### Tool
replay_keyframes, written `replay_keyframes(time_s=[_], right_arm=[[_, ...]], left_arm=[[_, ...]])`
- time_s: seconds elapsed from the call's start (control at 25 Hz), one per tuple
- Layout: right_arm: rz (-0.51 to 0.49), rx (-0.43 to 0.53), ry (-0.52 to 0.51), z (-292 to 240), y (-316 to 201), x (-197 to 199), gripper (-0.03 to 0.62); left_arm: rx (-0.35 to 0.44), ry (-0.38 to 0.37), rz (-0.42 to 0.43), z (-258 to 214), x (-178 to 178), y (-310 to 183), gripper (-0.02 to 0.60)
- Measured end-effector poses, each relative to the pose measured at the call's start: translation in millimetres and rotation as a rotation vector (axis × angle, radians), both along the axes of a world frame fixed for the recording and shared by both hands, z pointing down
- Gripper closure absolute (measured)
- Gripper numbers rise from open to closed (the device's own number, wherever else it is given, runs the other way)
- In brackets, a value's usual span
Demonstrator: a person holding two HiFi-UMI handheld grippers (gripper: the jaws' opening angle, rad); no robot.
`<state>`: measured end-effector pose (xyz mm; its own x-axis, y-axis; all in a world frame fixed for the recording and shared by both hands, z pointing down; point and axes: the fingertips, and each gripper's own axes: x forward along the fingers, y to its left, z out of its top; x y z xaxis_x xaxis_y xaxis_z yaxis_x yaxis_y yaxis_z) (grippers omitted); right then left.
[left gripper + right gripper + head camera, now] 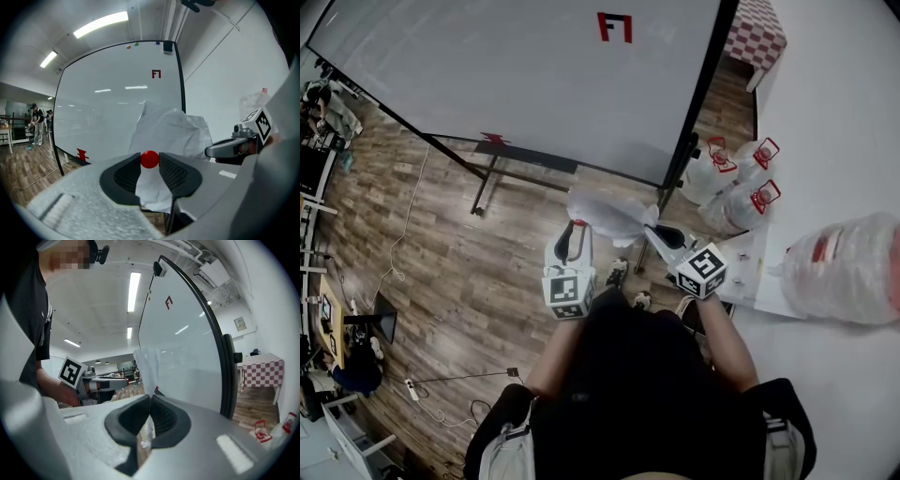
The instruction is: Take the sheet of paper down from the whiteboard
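Since the sheet of paper (609, 214) hangs crumpled in front of the whiteboard (534, 84), clear of its face, it looks already taken down. The right hand-held gripper (149, 400) is clenched on its edge to carry it, and the left hand-held gripper (150, 157) is clamped on a red magnet (149, 160), probably the one that pinned it. Count: one sheet, one magnet, two grippers, three water jugs (741, 202) right of the whiteboard.

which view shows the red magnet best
The left gripper view: the red magnet sits front and centre, pinched between the left gripper's jaw tips, against the crumpled sheet of paper. The head view gives only a small red speck; the right gripper view doesn't show it.
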<state>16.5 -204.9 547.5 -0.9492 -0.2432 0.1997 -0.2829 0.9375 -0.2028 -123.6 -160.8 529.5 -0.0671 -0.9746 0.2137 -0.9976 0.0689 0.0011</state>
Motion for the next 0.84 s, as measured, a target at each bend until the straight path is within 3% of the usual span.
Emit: replay_keyframes(time_s=[0.84], right_arm=[[0.011, 0.001, 0.006, 5, 0, 26, 0.589]], left_arm=[[0.001, 0.007, 0.01, 6, 25, -1, 0.451]])
